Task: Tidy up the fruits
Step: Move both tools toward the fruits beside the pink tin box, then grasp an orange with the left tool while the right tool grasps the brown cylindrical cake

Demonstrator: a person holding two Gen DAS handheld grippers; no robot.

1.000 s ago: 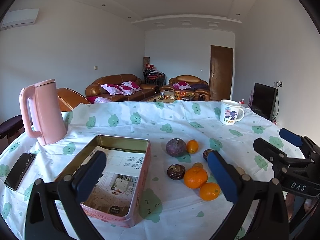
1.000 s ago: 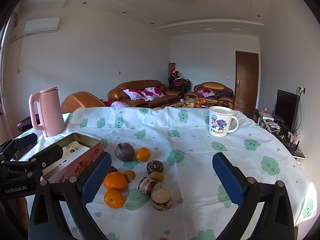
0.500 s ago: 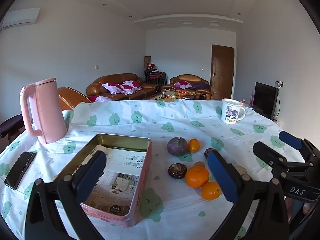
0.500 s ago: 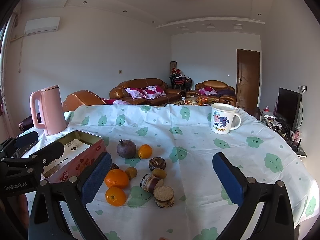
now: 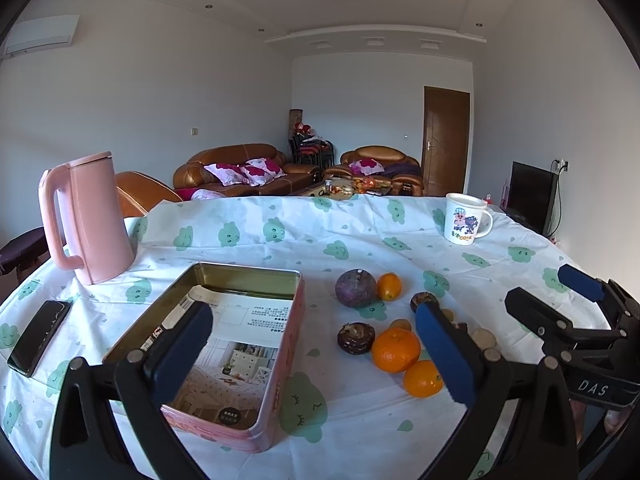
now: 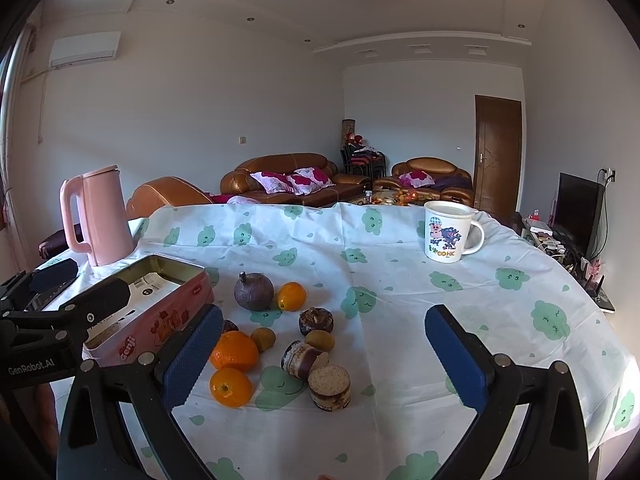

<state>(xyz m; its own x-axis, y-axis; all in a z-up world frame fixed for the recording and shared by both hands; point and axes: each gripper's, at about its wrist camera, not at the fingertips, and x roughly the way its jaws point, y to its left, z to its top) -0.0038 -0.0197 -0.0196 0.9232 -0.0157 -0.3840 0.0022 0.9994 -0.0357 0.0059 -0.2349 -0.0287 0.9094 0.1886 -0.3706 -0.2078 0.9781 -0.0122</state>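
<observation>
A: How do the grippers stand?

B: Both are spread wide with nothing between the pads. The left gripper point(image 5: 312, 344) hangs over the near edge of the table, its left pad above the tin point(image 5: 224, 344). The right gripper point(image 6: 324, 348) hovers further right, over the fruit and bare cloth point(image 6: 400, 288).

A: And the fruit?

B: It lies in a loose cluster just right of the tin, none of it inside. Nearest are two oranges point(image 6: 234, 351), side by side and about touching. Right of them lie two short brown rolls point(image 6: 330, 387), one on its side. Behind sit two small tan fruits point(image 6: 263, 339) and two dark mangosteens point(image 6: 316, 321). Farthest are a big purple fruit point(image 6: 253, 291) and a small orange kumquat point(image 6: 291, 296) just beside it.

A: What else is on the table?

B: A pink kettle point(image 5: 86, 220) stands far left, a phone point(image 5: 38, 336) lies near left, and a cartoon mug point(image 6: 448, 237) stands far right, well apart from the fruit.
</observation>
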